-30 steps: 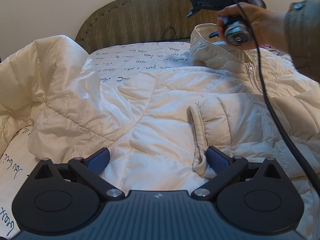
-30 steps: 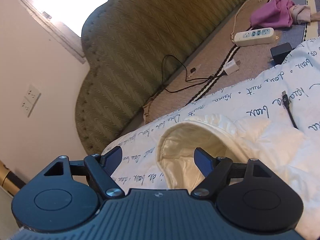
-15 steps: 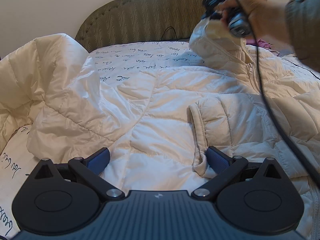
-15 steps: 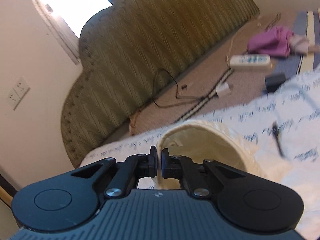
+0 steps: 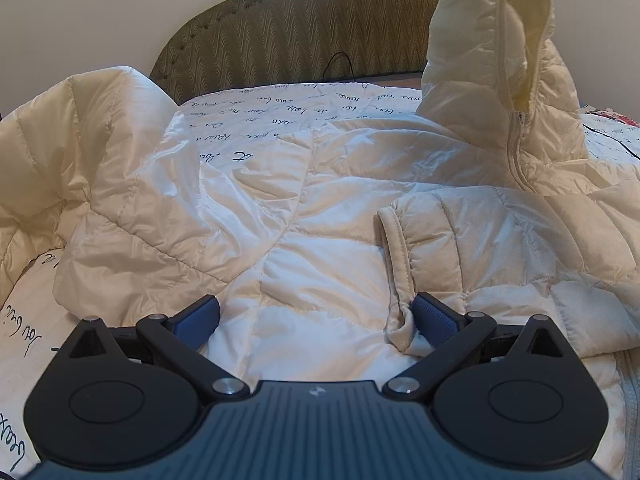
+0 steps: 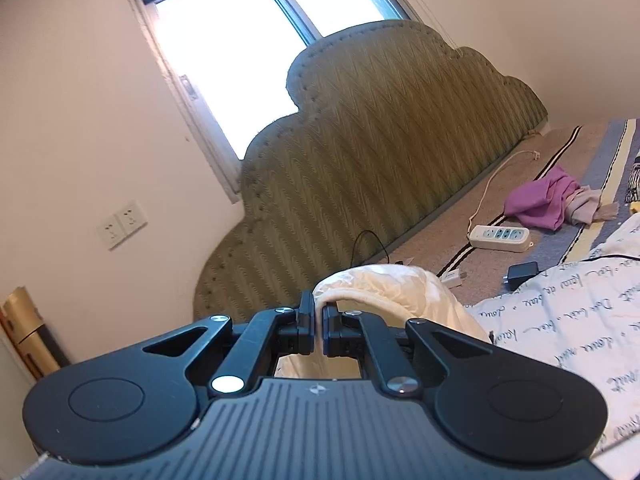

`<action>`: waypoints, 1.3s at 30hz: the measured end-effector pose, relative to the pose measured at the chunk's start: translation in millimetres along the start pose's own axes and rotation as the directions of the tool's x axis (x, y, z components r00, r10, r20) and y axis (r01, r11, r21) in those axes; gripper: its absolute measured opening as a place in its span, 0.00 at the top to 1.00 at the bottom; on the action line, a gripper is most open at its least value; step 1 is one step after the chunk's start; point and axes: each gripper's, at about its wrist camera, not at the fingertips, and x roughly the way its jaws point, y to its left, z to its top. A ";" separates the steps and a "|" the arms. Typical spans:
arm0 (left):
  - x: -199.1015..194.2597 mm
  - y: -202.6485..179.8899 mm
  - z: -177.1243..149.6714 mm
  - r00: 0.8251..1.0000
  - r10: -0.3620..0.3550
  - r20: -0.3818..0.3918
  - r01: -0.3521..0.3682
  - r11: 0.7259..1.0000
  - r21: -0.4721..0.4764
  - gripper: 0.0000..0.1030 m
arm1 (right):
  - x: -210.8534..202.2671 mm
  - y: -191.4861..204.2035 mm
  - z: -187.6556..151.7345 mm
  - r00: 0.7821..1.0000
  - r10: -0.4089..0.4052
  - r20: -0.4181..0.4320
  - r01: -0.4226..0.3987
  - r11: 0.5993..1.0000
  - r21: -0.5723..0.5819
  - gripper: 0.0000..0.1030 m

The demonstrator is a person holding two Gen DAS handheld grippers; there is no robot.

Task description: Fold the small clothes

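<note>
A cream quilted puffer jacket (image 5: 320,208) lies spread on the bed. Its hood (image 5: 504,60) hangs raised at the upper right of the left wrist view, zipper running down below it. My right gripper (image 6: 319,326) is shut on the hood's rim (image 6: 380,284), which bulges up past the jaws. My left gripper (image 5: 316,318) stands open low over the jacket's body; its right blue pad (image 5: 434,316) touches the folded sleeve cuff (image 5: 400,280), the left pad (image 5: 198,320) rests on the fabric.
The bed sheet (image 5: 280,108) has handwriting print. A green padded headboard (image 6: 380,160) stands behind. Near it lie a white power strip (image 6: 500,238), a black charger (image 6: 522,274) and a purple cloth (image 6: 540,200). A window (image 6: 240,40) glows at the upper left.
The right gripper closed on the hood's rim and lifted it upward; the hood now hangs high in the left wrist view and the hand has left that frame. The left gripper has not moved.
</note>
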 end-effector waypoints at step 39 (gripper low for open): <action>-1.7 10.6 -0.6 1.000 -0.024 0.011 0.025 0.997 -0.072 0.00 | -199.0 -5.5 -227.3 0.891 0.082 -0.446 0.003 0.983 0.186 0.79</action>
